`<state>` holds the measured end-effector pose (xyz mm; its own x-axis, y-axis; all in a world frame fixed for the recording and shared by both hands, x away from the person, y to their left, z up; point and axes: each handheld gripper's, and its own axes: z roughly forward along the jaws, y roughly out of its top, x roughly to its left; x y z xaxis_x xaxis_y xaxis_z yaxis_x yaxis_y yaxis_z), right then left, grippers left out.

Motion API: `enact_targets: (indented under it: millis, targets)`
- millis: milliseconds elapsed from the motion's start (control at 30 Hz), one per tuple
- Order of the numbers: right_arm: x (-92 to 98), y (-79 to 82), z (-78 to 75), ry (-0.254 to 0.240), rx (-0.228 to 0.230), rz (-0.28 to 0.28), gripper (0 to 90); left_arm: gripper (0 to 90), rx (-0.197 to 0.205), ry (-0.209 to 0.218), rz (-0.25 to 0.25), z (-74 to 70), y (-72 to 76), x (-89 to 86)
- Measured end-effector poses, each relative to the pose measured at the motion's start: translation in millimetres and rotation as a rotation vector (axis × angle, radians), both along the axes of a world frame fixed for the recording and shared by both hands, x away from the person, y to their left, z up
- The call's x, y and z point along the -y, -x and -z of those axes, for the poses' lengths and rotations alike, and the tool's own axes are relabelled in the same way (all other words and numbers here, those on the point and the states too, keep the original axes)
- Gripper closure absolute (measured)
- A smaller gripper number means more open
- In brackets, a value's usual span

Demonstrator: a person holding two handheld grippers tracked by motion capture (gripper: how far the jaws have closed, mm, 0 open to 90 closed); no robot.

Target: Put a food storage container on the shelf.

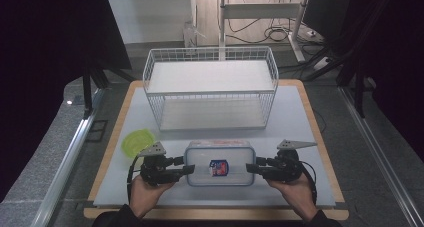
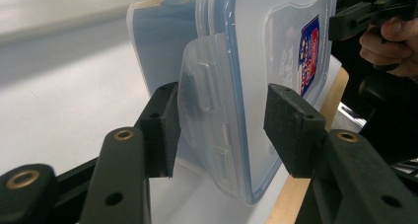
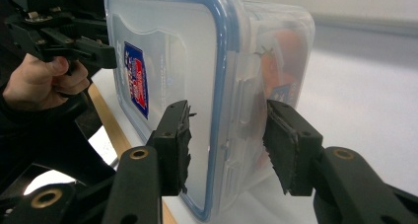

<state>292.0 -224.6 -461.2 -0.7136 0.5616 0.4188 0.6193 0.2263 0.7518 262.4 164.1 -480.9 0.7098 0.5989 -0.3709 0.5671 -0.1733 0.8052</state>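
Table (image 1: pixel 295 122): box (image 1: pixel 219 163), unreadable label (image 1: pixel 218 167)

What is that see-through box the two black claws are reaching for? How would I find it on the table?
Start at the white wire rack at the back of the table, then come toward the person. The box lies flat at the near edge, between the left gripper and the right gripper. It is clear plastic with a blue-rimmed lid and a red-and-blue sticker, unlike the green bowl beside it.

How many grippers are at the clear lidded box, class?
2: the left gripper straddles the box's left end latch; the right gripper straddles its right end.
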Motion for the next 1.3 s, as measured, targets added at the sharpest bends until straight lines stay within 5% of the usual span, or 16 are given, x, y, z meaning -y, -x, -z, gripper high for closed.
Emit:
enact_targets:
  millis: [500, 1100, 1300]
  targets:
    - [-10.4, -24.0, -40.8, -0.024, 0.055, -0.007, 53.9, 49.4, 0.064, 0.009, -0.022, -38.6, -17.9, -10.9]
    - [-19.6, -56.1, -79.8, -0.084, 0.094, 0.000, 53.9, 49.7, 0.095, 0.003, -0.034, -90.0, -47.3, -21.7]
    - [-22.6, -67.7, -102.8, -0.089, 0.132, 0.016, 53.9, 50.8, 0.101, 0.036, -0.028, -104.8, -60.7, -26.1]
